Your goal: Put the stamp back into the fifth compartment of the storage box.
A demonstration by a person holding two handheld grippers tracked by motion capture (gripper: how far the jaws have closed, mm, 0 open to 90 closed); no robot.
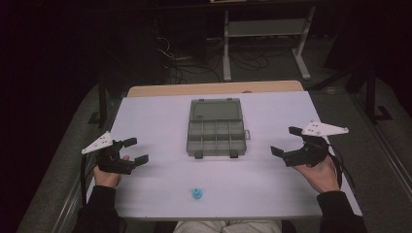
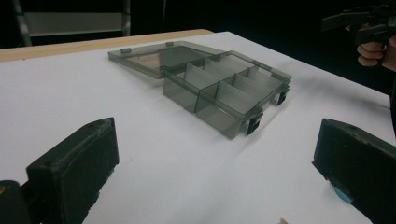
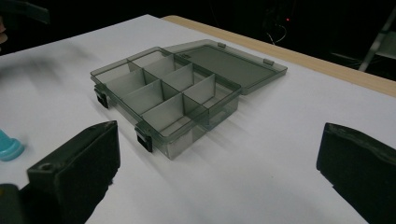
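The grey box (image 1: 215,127) sits in the middle of the high view, on the white table (image 1: 160,121). Its lid (image 1: 216,109) is open and lies flat behind it, toward the top of the picture. The box has little rooms inside, split by thin walls, and all of them look empty. Two dark clips stick out on the front edge of the box.

Below the box, near the bottom middle of the high view, stands a small blue thing (image 1: 197,194). It is well apart from the box. I cannot tell just what it is.

The left gripper (image 1: 135,150) is at the lower left of the high view. Its jaws are spread wide and hold nothing. The right gripper (image 1: 286,141) is at the right side of the picture. Its jaws are spread wide too, with nothing between them. Both are well apart from the box, one on each side.

I think the work is only at the start. The box is ready, and nothing has been picked up yet. The next move likely calls for one gripper to go down to the small blue thing, close on it softly, lift it and carry it to one of the little rooms.

I can read no words or labels on anything.
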